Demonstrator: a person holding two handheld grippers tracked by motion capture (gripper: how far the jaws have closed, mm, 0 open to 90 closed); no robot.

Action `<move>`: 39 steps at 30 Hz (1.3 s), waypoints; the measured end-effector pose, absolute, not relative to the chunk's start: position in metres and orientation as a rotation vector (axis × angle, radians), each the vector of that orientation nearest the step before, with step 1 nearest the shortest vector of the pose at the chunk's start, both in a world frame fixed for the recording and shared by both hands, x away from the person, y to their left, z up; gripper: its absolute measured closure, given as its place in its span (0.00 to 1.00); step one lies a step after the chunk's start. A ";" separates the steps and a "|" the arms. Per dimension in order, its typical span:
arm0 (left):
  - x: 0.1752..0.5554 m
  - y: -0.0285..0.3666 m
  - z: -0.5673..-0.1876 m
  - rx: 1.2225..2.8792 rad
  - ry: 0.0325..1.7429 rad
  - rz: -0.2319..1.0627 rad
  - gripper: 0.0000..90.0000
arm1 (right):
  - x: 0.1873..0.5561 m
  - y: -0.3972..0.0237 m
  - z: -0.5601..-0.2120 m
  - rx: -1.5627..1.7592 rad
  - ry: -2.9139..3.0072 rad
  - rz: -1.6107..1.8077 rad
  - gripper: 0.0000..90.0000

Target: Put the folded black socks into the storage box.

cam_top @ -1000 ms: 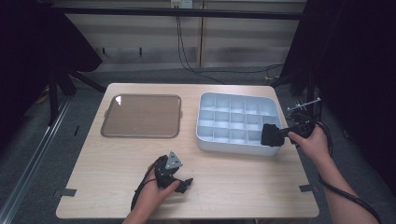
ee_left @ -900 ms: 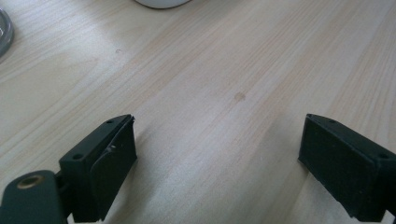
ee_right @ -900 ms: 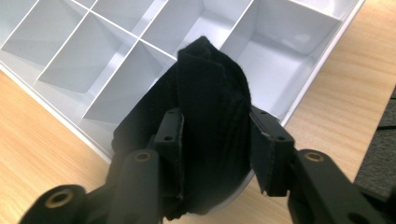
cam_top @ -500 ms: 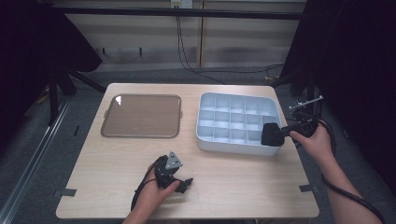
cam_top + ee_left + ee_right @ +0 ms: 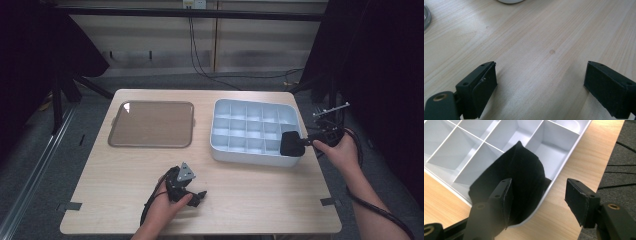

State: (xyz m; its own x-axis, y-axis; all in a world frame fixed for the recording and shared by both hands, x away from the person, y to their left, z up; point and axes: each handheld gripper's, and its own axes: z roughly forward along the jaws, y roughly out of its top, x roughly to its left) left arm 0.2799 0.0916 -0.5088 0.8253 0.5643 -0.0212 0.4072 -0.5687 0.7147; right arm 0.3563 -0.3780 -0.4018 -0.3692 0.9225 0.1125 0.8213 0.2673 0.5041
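A white compartment tray stands on the right half of the wooden table. A black cloth sits in its near right corner compartment and hangs over the rim. In the right gripper view the cloth rests against the inner side of the left jaw, while the right jaw stands well clear of it over the table. My right gripper has just been opening and no longer presses the cloth. My left gripper rests on the table near the front edge, open with bare wood between its jaws.
A brown flat tray lies on the left half of the table. The other compartments of the white tray hold nothing. The table's right edge runs close beside the right gripper, with dark floor and cables beyond.
Both hands have stayed where they were. The black cloth remains at the tray's near right corner, and no other shift shows in the high view.
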 end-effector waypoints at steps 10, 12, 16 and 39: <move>0.280 0.092 -0.509 2.251 0.709 0.269 0.11 | 0.356 -0.379 -0.411 1.641 2.336 0.672 0.44; 0.280 0.092 -0.509 2.250 0.709 0.269 0.12 | 0.355 -0.380 -0.411 1.645 2.334 0.667 0.44; 0.280 0.092 -0.509 2.252 0.708 0.270 0.11 | 0.355 -0.380 -0.408 1.641 2.338 0.660 0.44; 0.280 0.091 -0.509 2.241 0.715 0.269 0.12 | 0.358 -0.363 -0.364 1.578 2.414 0.685 0.60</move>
